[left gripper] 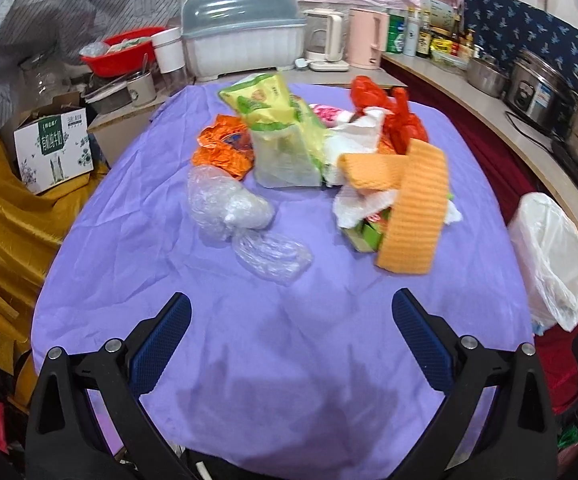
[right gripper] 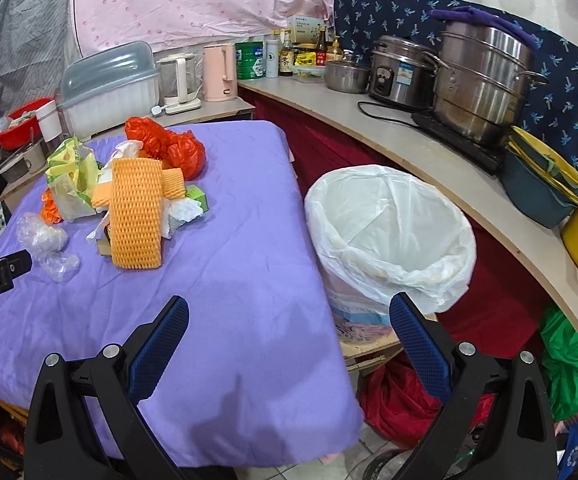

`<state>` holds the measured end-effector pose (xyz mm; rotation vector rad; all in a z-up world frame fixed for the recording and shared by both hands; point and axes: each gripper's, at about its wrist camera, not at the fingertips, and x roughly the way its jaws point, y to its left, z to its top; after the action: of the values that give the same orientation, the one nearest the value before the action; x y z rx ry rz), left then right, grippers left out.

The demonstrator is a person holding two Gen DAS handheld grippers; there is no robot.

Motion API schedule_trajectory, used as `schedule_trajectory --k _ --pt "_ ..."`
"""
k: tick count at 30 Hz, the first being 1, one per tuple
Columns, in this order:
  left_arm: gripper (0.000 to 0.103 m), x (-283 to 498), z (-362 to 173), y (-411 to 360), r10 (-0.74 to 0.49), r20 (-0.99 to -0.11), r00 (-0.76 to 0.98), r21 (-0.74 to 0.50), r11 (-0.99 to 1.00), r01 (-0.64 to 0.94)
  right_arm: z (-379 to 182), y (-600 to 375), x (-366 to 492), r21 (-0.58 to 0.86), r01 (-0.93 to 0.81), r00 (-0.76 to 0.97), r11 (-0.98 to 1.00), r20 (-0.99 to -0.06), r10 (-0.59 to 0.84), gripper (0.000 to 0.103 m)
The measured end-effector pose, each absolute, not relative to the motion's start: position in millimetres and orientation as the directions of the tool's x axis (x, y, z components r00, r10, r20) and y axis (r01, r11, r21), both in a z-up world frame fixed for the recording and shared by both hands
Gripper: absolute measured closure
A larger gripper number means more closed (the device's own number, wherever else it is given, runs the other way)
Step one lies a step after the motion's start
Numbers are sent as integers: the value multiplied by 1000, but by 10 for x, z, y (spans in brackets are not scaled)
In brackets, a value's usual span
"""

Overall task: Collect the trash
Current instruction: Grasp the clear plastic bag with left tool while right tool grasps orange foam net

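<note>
Trash pile on a table draped in a purple cloth (left gripper: 169,264): orange foam-net fruit sleeve (left gripper: 417,216), crumpled clear plastic film (left gripper: 233,208), yellow-green plastic packet (left gripper: 285,136), red plastic bag (left gripper: 393,112), white crumpled tissue (left gripper: 353,140). Left claw (left gripper: 291,312), fingers wide apart and empty, hovers over bare cloth short of the pile. Right claw (right gripper: 289,316), likewise spread and empty, hangs above the table's right edge, beside the white-lined waste bin (right gripper: 393,224) standing just off the table.
</note>
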<state>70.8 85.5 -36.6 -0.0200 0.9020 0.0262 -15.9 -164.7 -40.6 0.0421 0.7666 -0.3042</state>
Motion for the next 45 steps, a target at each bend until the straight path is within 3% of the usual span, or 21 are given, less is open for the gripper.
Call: schedule_trajectory --k 19,23,24,29,32,36,40,45 --pt "8 1917 -881 1432 2 -824 566 -85 988 -128 -705 -976 1022 9 162 678 987 -727 -105 7" --pt "31 1957 -900 1446 -29 -823 567 -110 988 -109 -753 -853 1240 40 142 683 989 -727 -69 7" --pt "42 1957 -907 1448 -40 -825 564 -118 988 -102 -765 -816 1293 40 136 683 990 -727 -64 7" --pt "65 1924 -911 1434 -98 -827 554 -160 985 -65 -814 -674 1498 40 112 688 993 -724 -48 10" --pt "76 1895 -892 1391 -119 -822 557 -170 985 -40 -846 -649 1602 53 111 685 992 -727 -38 20" --pt "86 1860 -855 1376 -148 -815 560 -191 981 -19 -889 -635 1673 75 107 675 991 -737 -17 48" --pt "89 1796 -768 1370 -167 -802 574 -203 979 2 -893 -639 1644 103 103 673 989 -739 7 79" --pt "90 1665 -585 1336 -181 -777 604 -205 978 29 -749 -677 1504 129 100 700 987 -713 23 98"
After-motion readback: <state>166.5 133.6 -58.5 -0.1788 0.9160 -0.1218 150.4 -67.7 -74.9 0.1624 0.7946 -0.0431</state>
